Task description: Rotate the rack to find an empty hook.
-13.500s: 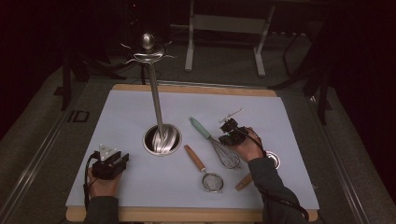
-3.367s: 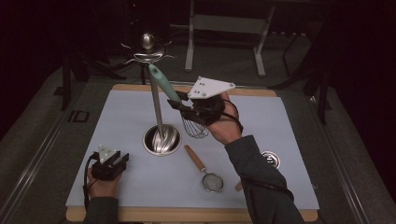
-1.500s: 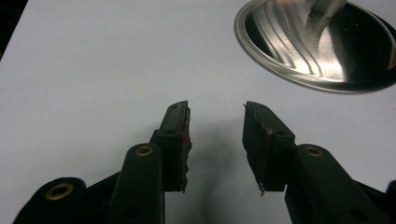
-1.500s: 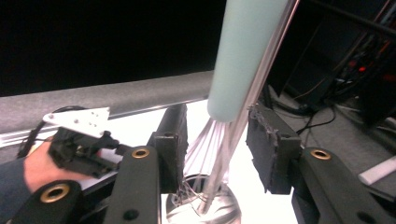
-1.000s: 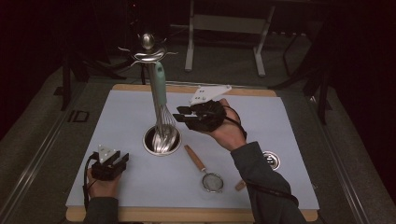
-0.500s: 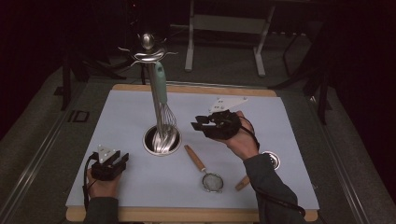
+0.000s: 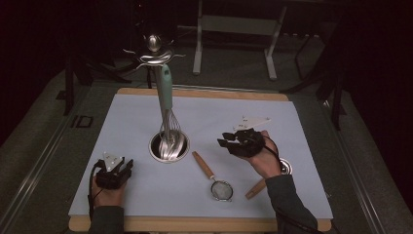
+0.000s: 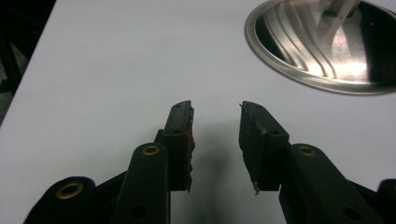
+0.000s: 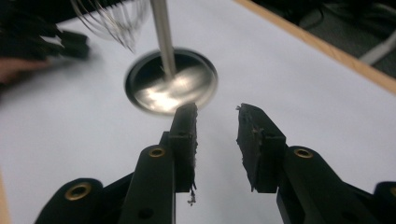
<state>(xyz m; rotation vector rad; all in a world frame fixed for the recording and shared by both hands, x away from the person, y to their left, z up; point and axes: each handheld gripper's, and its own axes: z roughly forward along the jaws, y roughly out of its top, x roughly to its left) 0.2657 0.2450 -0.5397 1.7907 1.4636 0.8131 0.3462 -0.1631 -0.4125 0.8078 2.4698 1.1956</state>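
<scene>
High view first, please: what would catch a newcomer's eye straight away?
The tall metal stand rising from its round steel base mid-table, with a mint-handled whisk hanging on it. Right of it, the right tongs hover open and empty above the white mat; a small wooden-handled strainer lies nearer the front edge.

Whisk (image 7: 168, 113) hanging over stand base (image 7: 169, 146), ahead of right gripper (image 9: 215, 122) jaws; strainer (image 7: 214, 176) seemingly beside it.

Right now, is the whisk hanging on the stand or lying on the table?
Hanging: the whisk hangs from the stand's top, wires down over the round base.
</scene>
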